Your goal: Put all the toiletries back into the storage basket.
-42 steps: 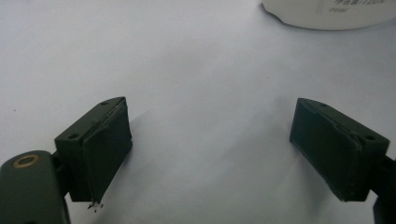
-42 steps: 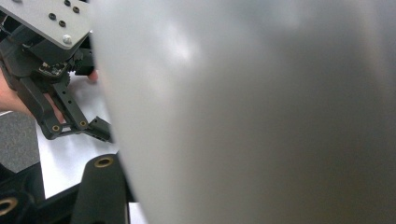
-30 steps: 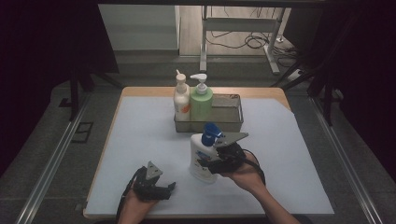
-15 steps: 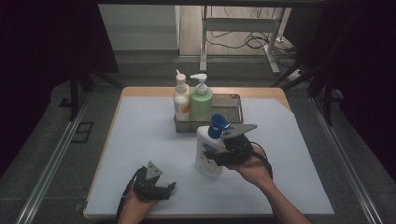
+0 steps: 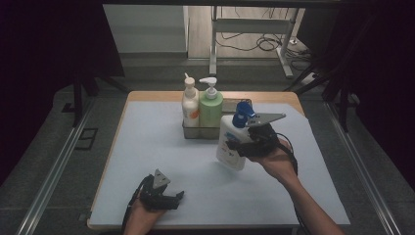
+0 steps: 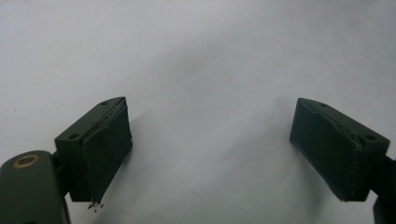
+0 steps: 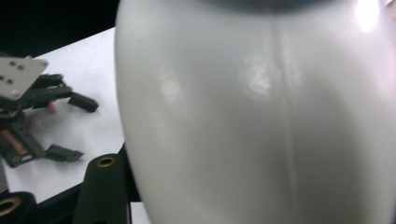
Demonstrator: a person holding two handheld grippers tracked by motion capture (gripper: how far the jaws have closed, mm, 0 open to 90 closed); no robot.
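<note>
White pump bottle held up just in front of the metal rack

The right gripper (image 5: 244, 146) has its jaws clamped about half-wide on the white bottle (image 5: 232, 142) with a blue pump, tilted, clear of the table (image 5: 147, 142), just in front of the metal rack (image 5: 195, 131); the left gripper (image 5: 164, 198), well nearer than the rack, rests with jaws wide apart, holding nothing

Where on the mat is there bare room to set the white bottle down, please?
The mat is bare left of the metal tray and between the left gripper and the held white bottle. The tray's right half looks open; its left holds the cream bottle and green bottle.
</note>
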